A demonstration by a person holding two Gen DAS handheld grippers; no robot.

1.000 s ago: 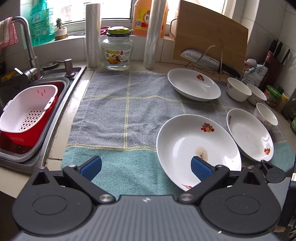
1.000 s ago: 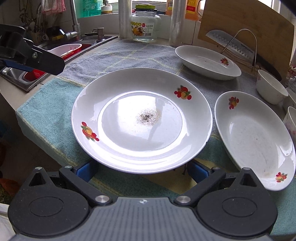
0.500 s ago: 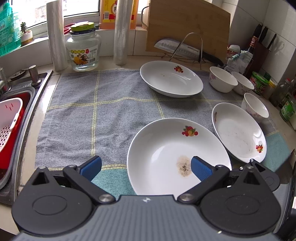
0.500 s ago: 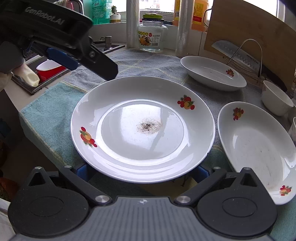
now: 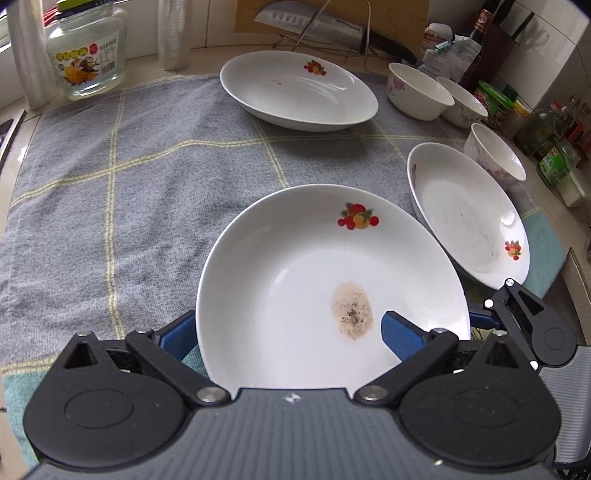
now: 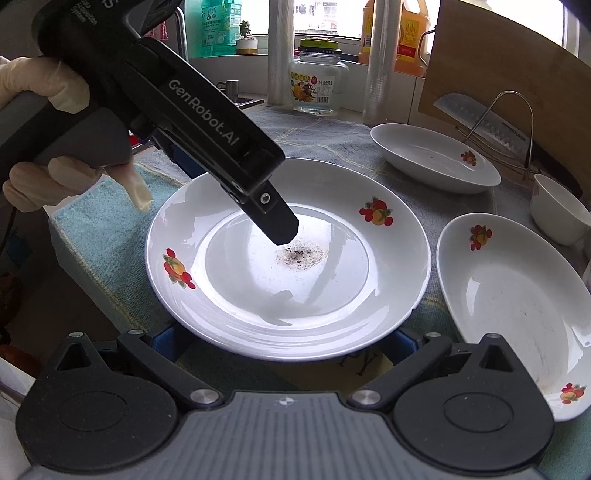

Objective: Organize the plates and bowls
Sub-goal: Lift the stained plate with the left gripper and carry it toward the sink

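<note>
Plate (image 6: 288, 291): glossy white glazed ceramic, gritty dull patch in the centre. Towel (image 5: 110, 177): grey woven cloth, rough and matt; jar (image 6: 318, 86) clear glass. Cutting board (image 6: 517, 74) is matt wood.

Open left gripper (image 5: 291, 334) straddling plate (image 5: 295, 273)

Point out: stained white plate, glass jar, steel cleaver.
stained white plate (image 6: 229, 291): right wrist view, bare inner well.
clear glass jar (image 5: 86, 55): left wrist view, labelled body.
steel cleaver (image 5: 310, 22): left wrist view, blade.
</note>
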